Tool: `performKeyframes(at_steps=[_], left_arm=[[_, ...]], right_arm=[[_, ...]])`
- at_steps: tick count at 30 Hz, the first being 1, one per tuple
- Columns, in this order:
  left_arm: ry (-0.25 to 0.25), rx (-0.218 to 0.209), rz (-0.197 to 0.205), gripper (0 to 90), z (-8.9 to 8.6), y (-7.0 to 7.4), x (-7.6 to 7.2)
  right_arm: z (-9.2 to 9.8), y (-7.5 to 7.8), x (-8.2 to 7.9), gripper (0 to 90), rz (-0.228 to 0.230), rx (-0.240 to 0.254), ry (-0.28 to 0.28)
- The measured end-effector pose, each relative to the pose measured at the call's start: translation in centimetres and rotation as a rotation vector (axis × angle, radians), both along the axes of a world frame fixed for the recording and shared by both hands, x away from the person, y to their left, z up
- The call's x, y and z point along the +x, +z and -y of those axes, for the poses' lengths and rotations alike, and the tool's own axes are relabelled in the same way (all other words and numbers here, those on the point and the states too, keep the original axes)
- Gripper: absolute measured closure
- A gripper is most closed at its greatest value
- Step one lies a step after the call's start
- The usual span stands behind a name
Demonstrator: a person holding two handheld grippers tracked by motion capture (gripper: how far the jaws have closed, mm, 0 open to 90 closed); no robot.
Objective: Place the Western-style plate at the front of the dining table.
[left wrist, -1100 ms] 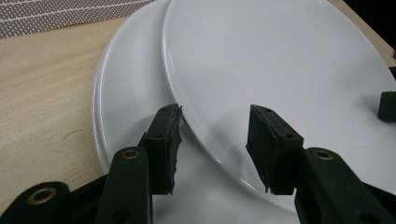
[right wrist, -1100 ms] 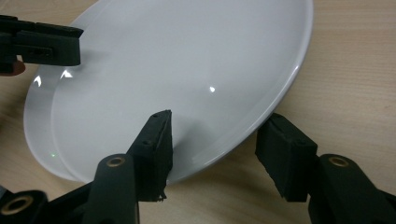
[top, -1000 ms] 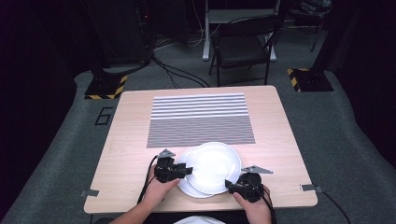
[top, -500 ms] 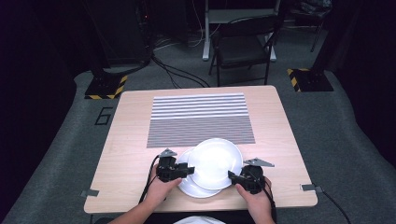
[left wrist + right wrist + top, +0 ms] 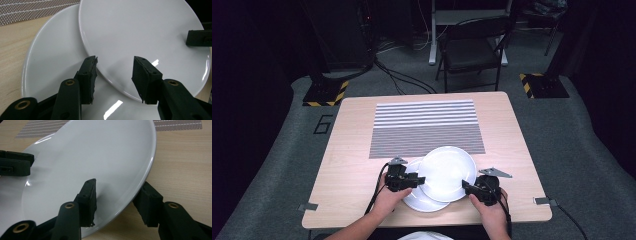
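Two glossy white plates overlapped just below the striped mat (image 5: 427,128): the upper plate (image 5: 447,172) had slid rightward off the lower plate (image 5: 422,200), so unstacking seemed underway. The right gripper (image 5: 468,186) had just been closing and pinched the upper rim; the left gripper (image 5: 419,180) clamped the lower one.

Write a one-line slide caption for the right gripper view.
Right claw grips the rim of the upper white plate, one jaw above, one beneath, over the wooden table.

Bright table (image 5: 352,165), dark surroundings; glare on plates; high view perhaps soft.
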State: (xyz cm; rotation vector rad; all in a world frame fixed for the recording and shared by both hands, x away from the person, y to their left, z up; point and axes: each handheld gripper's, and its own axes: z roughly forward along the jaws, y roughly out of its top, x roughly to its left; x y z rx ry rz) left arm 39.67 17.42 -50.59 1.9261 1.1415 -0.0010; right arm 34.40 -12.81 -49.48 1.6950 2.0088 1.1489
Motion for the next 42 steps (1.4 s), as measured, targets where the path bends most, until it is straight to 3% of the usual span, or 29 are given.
performKeyframes(at_steps=[13, 18, 30, 42], left_arm=[[-0.010, -0.002, -0.014, 53.8, 1.2, -0.1, 0.4], [0.000, -0.003, -0.007, 54.0, 1.2, -0.2, 0.4], [-0.014, -0.030, -0.021, 51.8, 1.1, -0.5, -0.4], [0.004, -0.038, 0.006, 51.0, 1.6, -0.4, -1.0]], right_arm=[[1.1, 0.4, -0.1, 54.8, 0.015, 0.016, -0.040], [1.1, 0.3, -0.4, 55.4, 0.029, -0.013, -0.036], [1.3, -0.4, -0.4, 53.4, -0.001, 0.025, -0.059], [1.0, -0.7, -0.8, 48.2, -0.015, 0.036, -0.053]])
